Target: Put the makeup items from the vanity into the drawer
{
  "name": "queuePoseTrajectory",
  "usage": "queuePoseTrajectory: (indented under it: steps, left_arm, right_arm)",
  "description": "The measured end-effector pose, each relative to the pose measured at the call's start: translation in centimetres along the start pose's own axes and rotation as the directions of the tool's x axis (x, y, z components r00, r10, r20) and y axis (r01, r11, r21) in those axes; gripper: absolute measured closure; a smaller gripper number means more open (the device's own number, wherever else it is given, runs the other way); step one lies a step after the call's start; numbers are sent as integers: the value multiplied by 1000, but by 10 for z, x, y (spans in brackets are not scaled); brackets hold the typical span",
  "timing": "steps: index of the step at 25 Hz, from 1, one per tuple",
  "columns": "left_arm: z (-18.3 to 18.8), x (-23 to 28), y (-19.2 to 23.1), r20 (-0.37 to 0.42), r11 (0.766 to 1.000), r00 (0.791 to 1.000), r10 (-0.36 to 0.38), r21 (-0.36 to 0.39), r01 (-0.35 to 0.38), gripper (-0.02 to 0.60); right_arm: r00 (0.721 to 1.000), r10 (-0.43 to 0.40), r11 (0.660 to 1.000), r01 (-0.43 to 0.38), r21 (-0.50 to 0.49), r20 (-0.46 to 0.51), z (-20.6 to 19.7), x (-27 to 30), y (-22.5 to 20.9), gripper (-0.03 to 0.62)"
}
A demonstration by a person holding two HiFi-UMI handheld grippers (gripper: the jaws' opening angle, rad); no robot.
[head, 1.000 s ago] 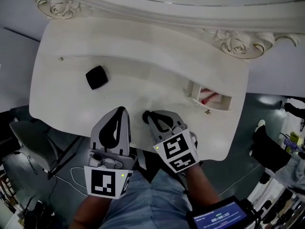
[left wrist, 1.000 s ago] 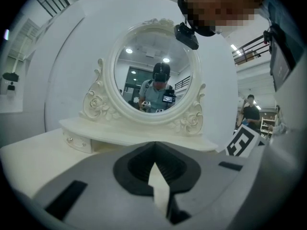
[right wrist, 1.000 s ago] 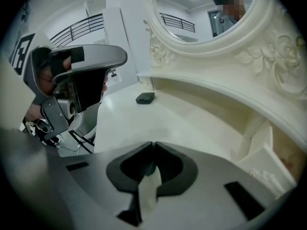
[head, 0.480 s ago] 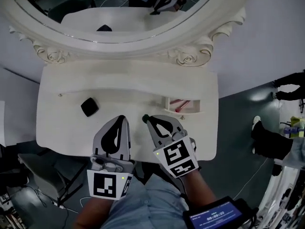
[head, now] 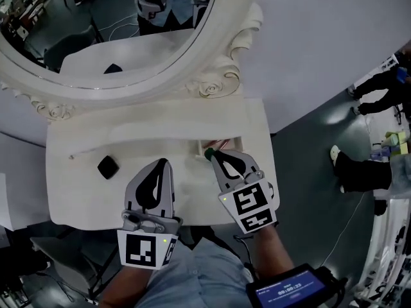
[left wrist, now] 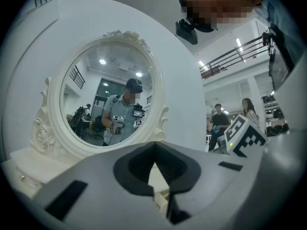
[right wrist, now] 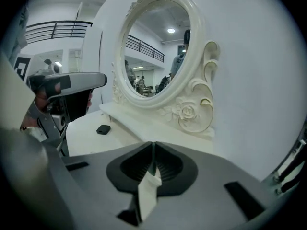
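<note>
- Over a white worktop [head: 77, 194] beneath an oval mirror [head: 96, 37], a person [head: 192, 274] holds two tools side by side, both aimed towards the glass.
- The right tool [head: 212, 156] has its jaws pressed together on a slim green-tipped item [head: 208, 153]. In the right gripper view a thin dark-green strip stands between the closed pads. What kind of makeup it is cannot be told.
- The item's green tip sits at the front left corner of the open drawer [head: 202, 147]. The drawer is pulled out of the raised ledge [head: 128, 133] at the back of the worktop, right of centre. Whether the tip is over the drawer or just short of it cannot be told, as the right tool covers most of the drawer in the head view.
- The left tool [head: 163, 164] hovers just to the left of the right one and apart from it. Its jaws are closed tip to tip, and the left gripper view shows nothing between them.
- A black compact [head: 107, 167] lies flat on the worktop in front of the ledge. It is to the left of the left tool and clear of it, and well apart from the right tool and the drawer.
- The right gripper view shows the compact alone on the white surface, low at the left, below the mirror's carved frame.
- The mirror reflects the person's torso and both tools.
</note>
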State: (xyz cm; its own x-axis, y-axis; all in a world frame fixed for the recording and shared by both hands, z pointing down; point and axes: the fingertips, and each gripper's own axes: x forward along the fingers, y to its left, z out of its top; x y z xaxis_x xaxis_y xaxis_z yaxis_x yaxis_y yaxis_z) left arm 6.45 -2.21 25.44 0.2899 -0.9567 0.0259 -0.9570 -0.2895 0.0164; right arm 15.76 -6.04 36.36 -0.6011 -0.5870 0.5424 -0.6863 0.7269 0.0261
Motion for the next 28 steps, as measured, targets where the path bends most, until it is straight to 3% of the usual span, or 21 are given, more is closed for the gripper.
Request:
queuePoseTrajectory:
  steps: [9, 23, 28]
  left_arm:
    - [-22, 18, 2, -52, 999, 998, -23, -33, 21, 581]
    - [-65, 44, 9, -170, 998, 985, 1, -67, -13, 581]
    - [-75, 51, 12, -196, 997, 981, 4, -74, -19, 581]
  right_arm:
    - [998, -57, 998, 58, 18, -40, -15, 11, -28, 574]
    - [993, 41, 998, -35, 51, -115, -49, 52, -31, 571]
    - [989, 40, 998, -33, 49, -142, -59, 59, -35, 481]
